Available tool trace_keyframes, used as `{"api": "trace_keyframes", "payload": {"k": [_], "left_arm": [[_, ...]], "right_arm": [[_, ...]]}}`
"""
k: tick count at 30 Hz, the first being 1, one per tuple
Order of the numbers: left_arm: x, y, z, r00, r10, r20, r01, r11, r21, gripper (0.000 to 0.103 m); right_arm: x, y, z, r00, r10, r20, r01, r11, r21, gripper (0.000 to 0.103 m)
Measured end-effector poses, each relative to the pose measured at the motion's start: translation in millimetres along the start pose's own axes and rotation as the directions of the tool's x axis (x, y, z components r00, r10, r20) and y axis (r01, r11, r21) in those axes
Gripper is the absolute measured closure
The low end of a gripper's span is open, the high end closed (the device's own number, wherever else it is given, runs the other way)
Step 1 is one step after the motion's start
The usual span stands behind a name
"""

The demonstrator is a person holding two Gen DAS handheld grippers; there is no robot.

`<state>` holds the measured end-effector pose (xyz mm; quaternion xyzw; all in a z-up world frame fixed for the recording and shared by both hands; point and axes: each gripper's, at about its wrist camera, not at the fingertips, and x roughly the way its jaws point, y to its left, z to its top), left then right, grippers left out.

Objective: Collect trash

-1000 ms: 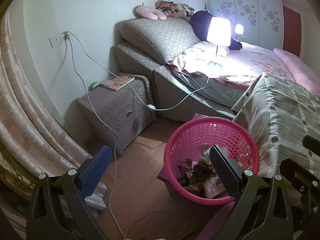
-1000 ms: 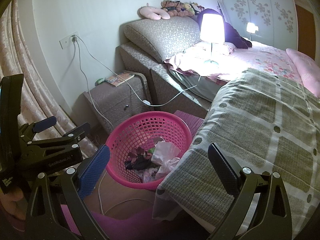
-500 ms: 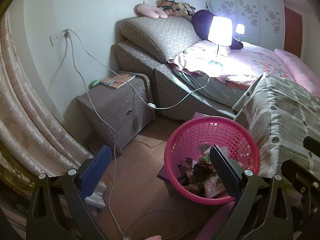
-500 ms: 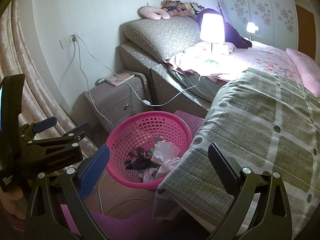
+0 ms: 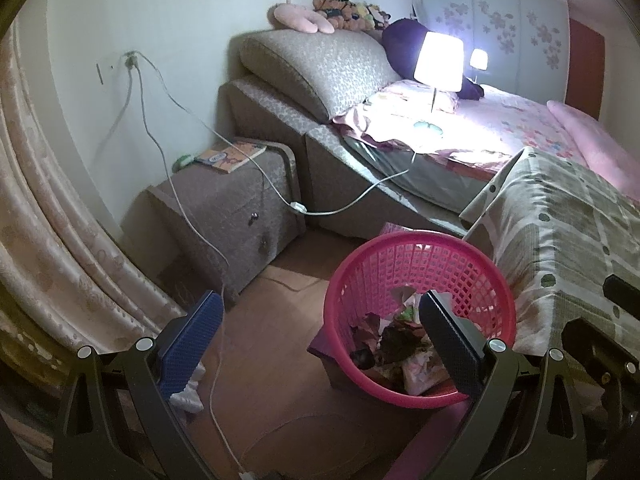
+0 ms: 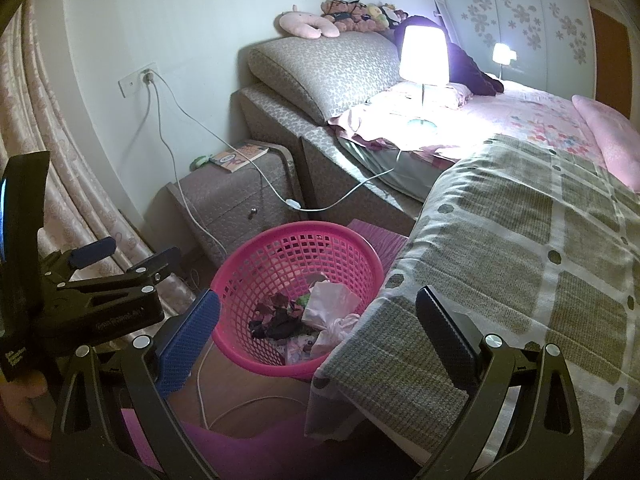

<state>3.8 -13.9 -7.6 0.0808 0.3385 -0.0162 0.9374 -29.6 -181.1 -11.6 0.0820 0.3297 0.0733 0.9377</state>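
While both pairs of jaws stand spread wide with nothing between them, the left gripper [image 5: 320, 332] hangs above the wooden floor [image 5: 264, 344] and the right gripper [image 6: 318, 320] hangs over the corner of the checked blanket [image 6: 520, 248]. The pink plastic basket [image 5: 424, 256] sits on the floor against the bed's edge; in the left wrist view its near rim passes behind the right-hand finger, and in the right wrist view the basket [image 6: 296, 240] lies between the two fingers, closer to the left-hand one. Crumpled trash [image 6: 316, 312] (paper, dark scraps and a pale plastic wrapper) fills its bottom. A small white crumpled scrap [image 5: 188, 394] lies on the floor just below the tip of the left gripper's left-hand finger, apart from the basket. A white cable [image 5: 216, 264] runs from the wall socket [image 5: 130, 60] down across the floor between the jaws. Beyond the jaws stand an upholstered nightstand [image 5: 224, 208] with a book [image 5: 232, 154] on it, and a lit lamp [image 5: 438, 62] standing on the bed.
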Motion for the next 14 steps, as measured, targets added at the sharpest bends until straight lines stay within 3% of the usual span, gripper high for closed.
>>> {"api": "trace_keyframes", "payload": {"k": [7,14], "left_arm": [[-0.9,-7.8,1.3,1.0,-0.007,-0.011,0.007,1.0,0.007,0.008],[-4.1,-39.3,3.1,0.996,-0.087,-0.02,0.088,0.994,0.068,0.008]], "right_arm": [[-13.4,-9.0,-2.8,0.999,-0.006,0.032,0.005,1.0,0.023,0.008],[-66.5,-66.8,-14.9,0.992,-0.094,0.088,0.08,0.985,0.154,0.008]]}}
